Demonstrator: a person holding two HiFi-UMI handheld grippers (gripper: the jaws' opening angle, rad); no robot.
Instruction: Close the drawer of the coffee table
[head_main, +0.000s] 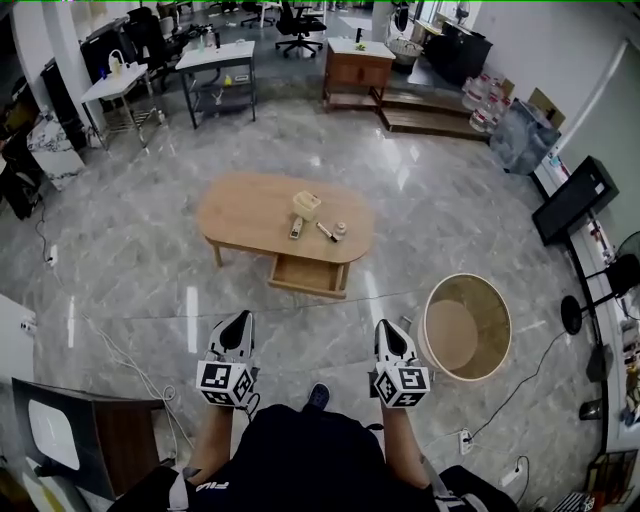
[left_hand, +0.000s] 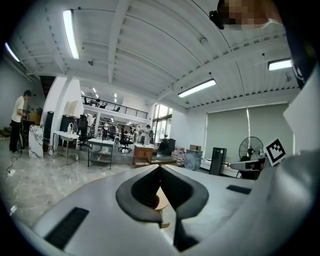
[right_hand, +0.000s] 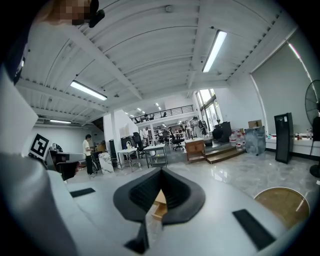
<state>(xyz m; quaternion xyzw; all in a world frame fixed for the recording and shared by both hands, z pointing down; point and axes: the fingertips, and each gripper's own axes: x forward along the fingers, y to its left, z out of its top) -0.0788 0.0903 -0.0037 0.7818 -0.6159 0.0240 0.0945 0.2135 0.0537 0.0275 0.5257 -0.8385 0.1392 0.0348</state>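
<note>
Head view: the coffee table (head_main: 250, 212) has its drawer (head_main: 308, 275) pulled out on the side facing the person. The left gripper (head_main: 240, 320) and right gripper (head_main: 387, 328) are both well short of the table.

Left gripper view: jaws pinched together, nothing in them, table just past the tips.

Right gripper view: same deal, closed and empty.
</note>
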